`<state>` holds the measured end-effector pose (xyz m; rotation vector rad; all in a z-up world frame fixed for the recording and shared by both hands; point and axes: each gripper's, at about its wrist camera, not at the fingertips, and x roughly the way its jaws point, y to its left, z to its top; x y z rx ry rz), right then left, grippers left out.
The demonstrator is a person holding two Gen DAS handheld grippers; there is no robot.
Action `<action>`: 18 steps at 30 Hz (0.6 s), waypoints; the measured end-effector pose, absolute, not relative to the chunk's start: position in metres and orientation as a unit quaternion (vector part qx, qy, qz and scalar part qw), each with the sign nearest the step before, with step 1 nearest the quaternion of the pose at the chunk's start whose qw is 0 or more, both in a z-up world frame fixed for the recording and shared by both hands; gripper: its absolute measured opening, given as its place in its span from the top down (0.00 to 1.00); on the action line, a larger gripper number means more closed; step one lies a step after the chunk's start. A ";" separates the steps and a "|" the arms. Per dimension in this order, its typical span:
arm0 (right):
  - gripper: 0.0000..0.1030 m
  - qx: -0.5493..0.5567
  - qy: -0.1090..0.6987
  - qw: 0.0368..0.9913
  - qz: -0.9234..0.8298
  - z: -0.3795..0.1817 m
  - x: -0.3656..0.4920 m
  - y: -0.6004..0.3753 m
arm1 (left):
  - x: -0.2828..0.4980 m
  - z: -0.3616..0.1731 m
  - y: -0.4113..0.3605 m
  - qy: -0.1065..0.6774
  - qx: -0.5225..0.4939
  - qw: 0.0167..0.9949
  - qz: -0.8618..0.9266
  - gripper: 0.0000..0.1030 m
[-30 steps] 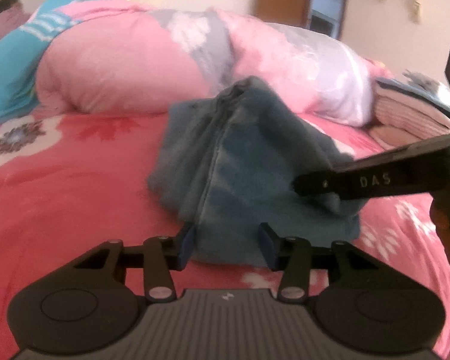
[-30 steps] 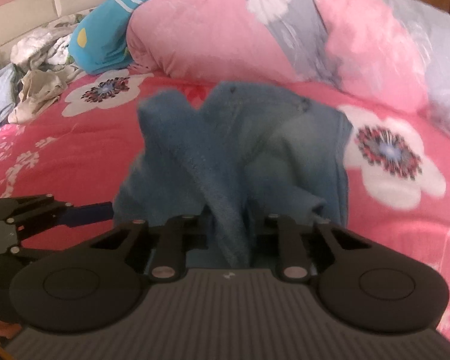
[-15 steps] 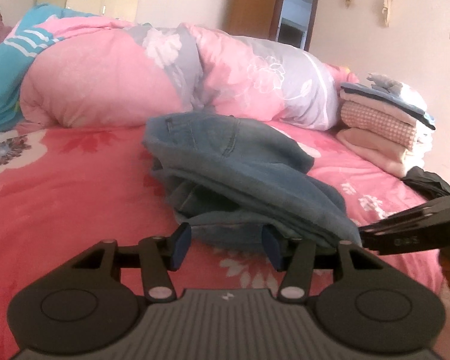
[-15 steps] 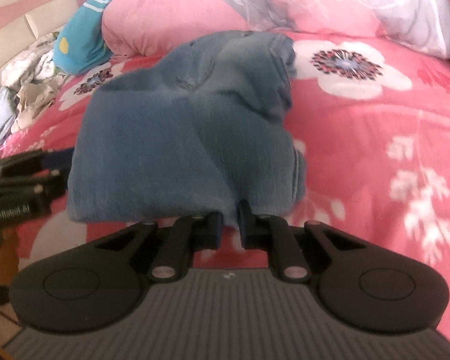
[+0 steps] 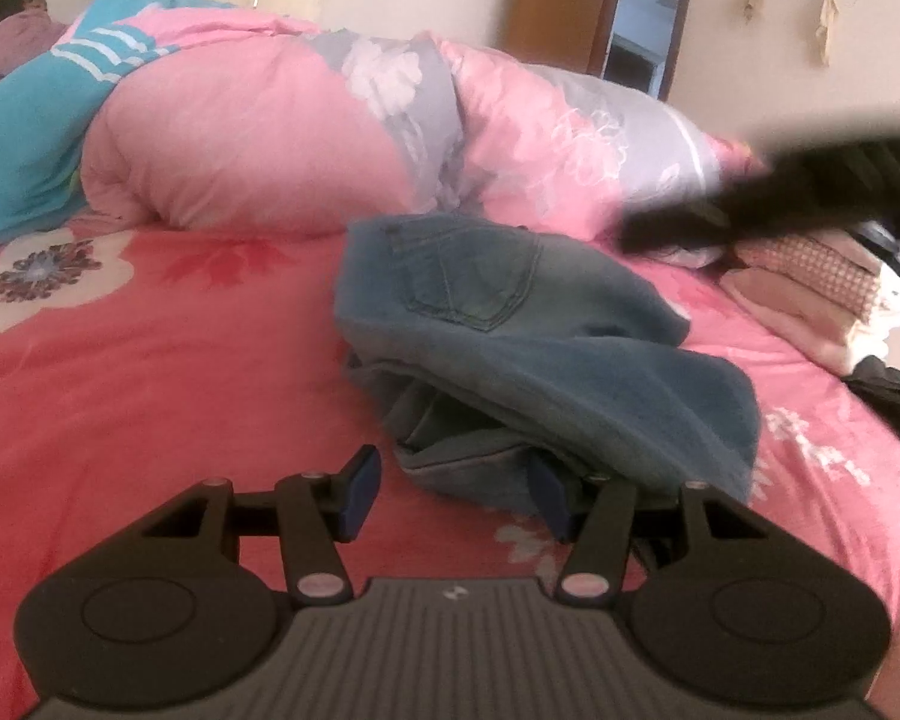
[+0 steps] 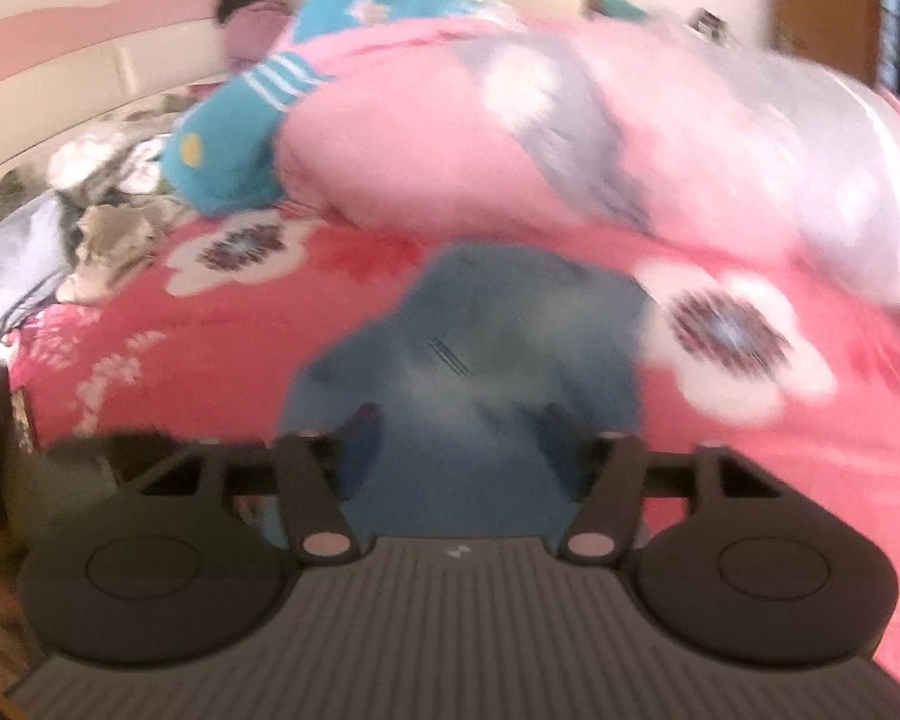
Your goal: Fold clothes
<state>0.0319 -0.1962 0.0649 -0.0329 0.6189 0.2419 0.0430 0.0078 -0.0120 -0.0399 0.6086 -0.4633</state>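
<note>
Blue jeans (image 5: 510, 330) lie folded in a loose bundle on the pink floral bedsheet (image 5: 150, 372), back pocket up. My left gripper (image 5: 456, 486) is open at the bundle's near edge, its right finger under a fold. My right gripper (image 6: 456, 438) is open and empty above the jeans (image 6: 468, 360); that view is blurred. The right gripper also shows as a dark blur in the left wrist view (image 5: 780, 198), raised above the jeans' far right.
A rolled pink and grey duvet (image 5: 330, 138) lies across the back of the bed. A stack of folded clothes (image 5: 810, 294) sits at the right, with a dark garment (image 5: 888, 402) near it. Crumpled clothes (image 6: 90, 210) lie at the left by the headboard.
My right gripper has let go of the jeans, opened and lifted up and away. The jeans have dropped into a folded bundle. My left gripper stays open at the near edge.
</note>
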 end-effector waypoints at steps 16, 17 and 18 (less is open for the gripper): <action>0.66 -0.056 0.445 0.884 0.134 0.001 0.172 -0.108 | 0.060 -0.025 0.014 0.340 -0.033 0.916 -0.212 0.46; 0.87 -0.046 0.450 0.882 0.131 -0.001 0.171 -0.113 | 0.059 -0.025 0.014 0.337 -0.034 0.917 -0.211 0.46; 0.95 -0.039 0.447 0.884 0.129 -0.001 0.168 -0.118 | 0.058 -0.024 0.014 0.335 -0.034 0.918 -0.211 0.46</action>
